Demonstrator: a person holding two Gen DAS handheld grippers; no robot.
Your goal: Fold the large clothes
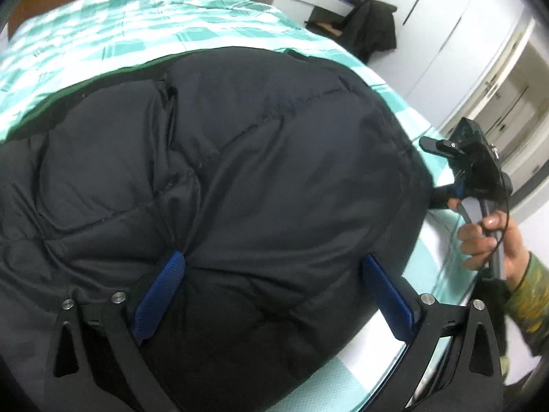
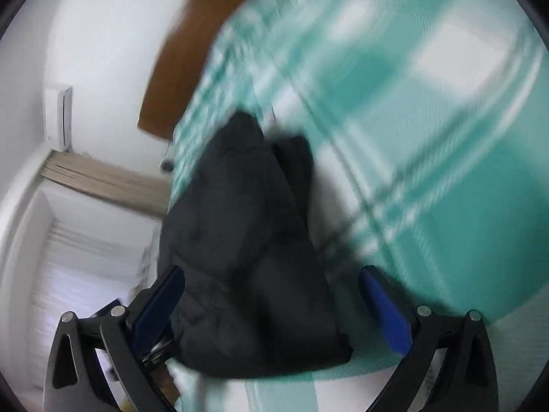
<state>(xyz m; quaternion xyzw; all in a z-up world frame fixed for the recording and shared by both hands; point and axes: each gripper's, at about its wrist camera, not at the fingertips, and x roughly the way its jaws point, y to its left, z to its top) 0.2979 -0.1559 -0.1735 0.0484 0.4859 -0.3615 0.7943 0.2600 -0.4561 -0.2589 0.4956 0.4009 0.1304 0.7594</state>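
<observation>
Both claws are released, blue pads spread wide. Left claw (image 1: 271, 292) bears down on the black quilted puffer jacket (image 1: 223, 171), its left pad (image 1: 159, 295) dimpling the fabric, the other pad (image 1: 387, 295) near the jacket's right edge; no pinch. Right claw (image 2: 271, 305) straddles one end of the same jacket (image 2: 247, 240), pads either side of the bulk, and I cannot tell whether they touch it (that view is motion-blurred). Jacket lies as a folded, puffy bundle on the bed with the teal-and-white checked cover (image 1: 103, 34), near the bed's edge. Judgement: step in hand is flattening or finishing the fold. To do it well, press the trapped air out from the middle toward the edges, then take an edge in both claws at matching points so the next fold lands square; down filling will spring back if let go too soon. Count: one jacket, one bed, two claws, one hand (image 1: 487, 237) seen, with a camouflage sleeve (image 1: 528, 309); a second dark garment (image 1: 374, 31) hangs on a chair beyond.
</observation>
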